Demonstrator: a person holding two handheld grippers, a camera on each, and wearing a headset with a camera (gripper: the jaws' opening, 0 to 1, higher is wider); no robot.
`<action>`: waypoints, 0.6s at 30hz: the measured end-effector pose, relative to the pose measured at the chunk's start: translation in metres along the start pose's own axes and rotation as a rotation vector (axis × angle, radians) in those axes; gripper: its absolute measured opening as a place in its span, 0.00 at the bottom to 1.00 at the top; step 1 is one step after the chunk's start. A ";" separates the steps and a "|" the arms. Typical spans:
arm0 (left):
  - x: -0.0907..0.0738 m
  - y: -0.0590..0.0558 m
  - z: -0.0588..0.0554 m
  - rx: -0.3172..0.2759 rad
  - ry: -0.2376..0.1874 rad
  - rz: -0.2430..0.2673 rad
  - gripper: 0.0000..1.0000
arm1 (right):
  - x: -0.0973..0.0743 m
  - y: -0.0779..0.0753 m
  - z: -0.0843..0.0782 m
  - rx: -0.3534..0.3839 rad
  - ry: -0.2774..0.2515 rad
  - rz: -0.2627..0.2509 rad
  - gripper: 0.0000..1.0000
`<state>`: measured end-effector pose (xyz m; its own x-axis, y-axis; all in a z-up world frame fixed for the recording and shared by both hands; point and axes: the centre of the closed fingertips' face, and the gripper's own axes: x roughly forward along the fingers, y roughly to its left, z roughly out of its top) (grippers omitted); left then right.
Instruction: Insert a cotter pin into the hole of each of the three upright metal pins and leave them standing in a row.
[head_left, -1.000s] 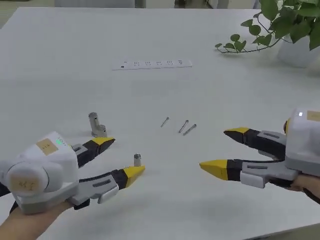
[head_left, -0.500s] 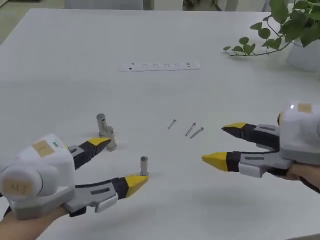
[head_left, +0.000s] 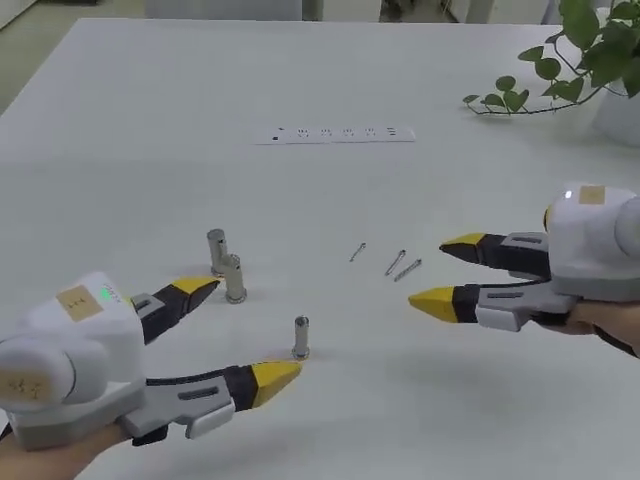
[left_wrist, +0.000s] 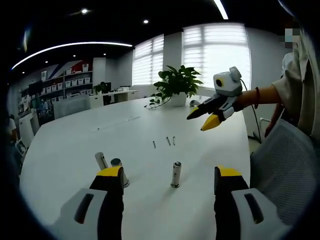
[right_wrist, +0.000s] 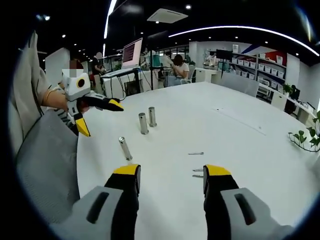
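Three upright metal pins stand on the white table: two close together (head_left: 216, 250) (head_left: 234, 278) and one alone (head_left: 301, 337). To their right lie three cotter pins (head_left: 357, 252) (head_left: 395, 262) (head_left: 408, 270), flat on the table. My left gripper (head_left: 245, 328) is open, its jaws either side of the lone pin (left_wrist: 176, 174) and short of it. My right gripper (head_left: 435, 272) is open and empty, its tips just right of the cotter pins (right_wrist: 198, 173). The right gripper view has the three metal pins (right_wrist: 142, 123) (right_wrist: 152, 116) (right_wrist: 124, 148) and the left gripper (right_wrist: 102, 120).
A white power strip (head_left: 334, 134) lies across the far middle of the table (head_left: 150, 130). A potted plant (head_left: 590, 50) stands at the far right corner. The right gripper (left_wrist: 197, 122) shows in the left gripper view, held by a person's hand.
The head camera has shifted, so everything sits lower and further right in the picture. My right gripper has come closer to the cotter pins. My left gripper has drawn back slightly from the pins.
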<state>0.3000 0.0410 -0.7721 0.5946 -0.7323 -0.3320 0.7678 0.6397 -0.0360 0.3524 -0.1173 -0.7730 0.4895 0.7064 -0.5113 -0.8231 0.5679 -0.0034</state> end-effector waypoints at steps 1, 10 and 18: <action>-0.001 0.001 0.000 0.002 0.001 0.002 0.74 | 0.001 -0.001 0.000 -0.004 0.002 0.004 0.51; -0.007 0.001 -0.001 0.009 0.006 0.004 0.73 | 0.013 -0.016 0.004 -0.056 0.033 0.031 0.46; -0.009 0.000 -0.004 0.007 0.017 0.007 0.72 | 0.024 -0.029 0.003 -0.069 0.051 0.048 0.42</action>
<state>0.2936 0.0490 -0.7729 0.5960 -0.7235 -0.3484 0.7653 0.6432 -0.0266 0.3885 -0.1154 -0.7823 0.4350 0.7088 -0.5553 -0.8642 0.5019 -0.0363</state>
